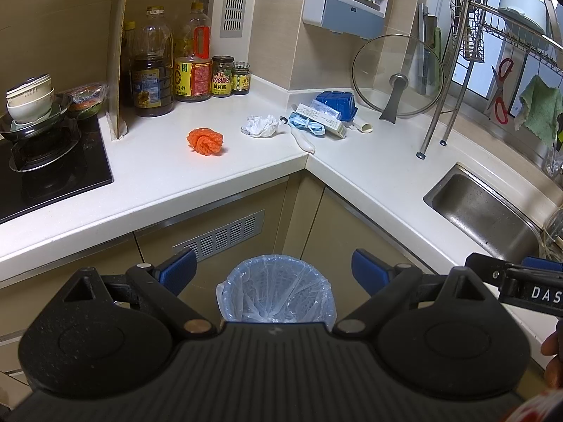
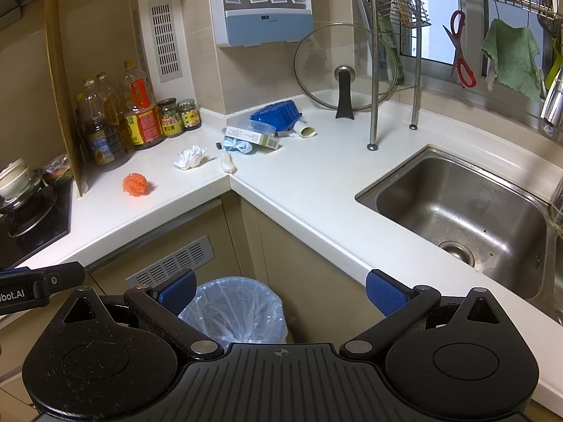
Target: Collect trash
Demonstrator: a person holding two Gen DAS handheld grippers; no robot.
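Left gripper (image 1: 273,271) and right gripper (image 2: 280,291), jaws apart and empty, hover above blue-lined bin (image 1: 278,290); on counter (image 1: 218,179): orange mesh ball (image 1: 205,141), crumpled white tissue (image 1: 260,125).

A lined bin (image 1: 278,290) is set on the floor before the corner cabinets, below the counter (image 1: 369,176). On the counter, a net ball (image 1: 205,141) lies left of a crumpled tissue (image 1: 259,125), with a mask (image 1: 306,126) and box (image 1: 322,119) to the right. The sink (image 2: 457,207) is sunk at the right, and the bottles (image 1: 169,66) are ranged at the back left, beside the stove (image 1: 49,161).
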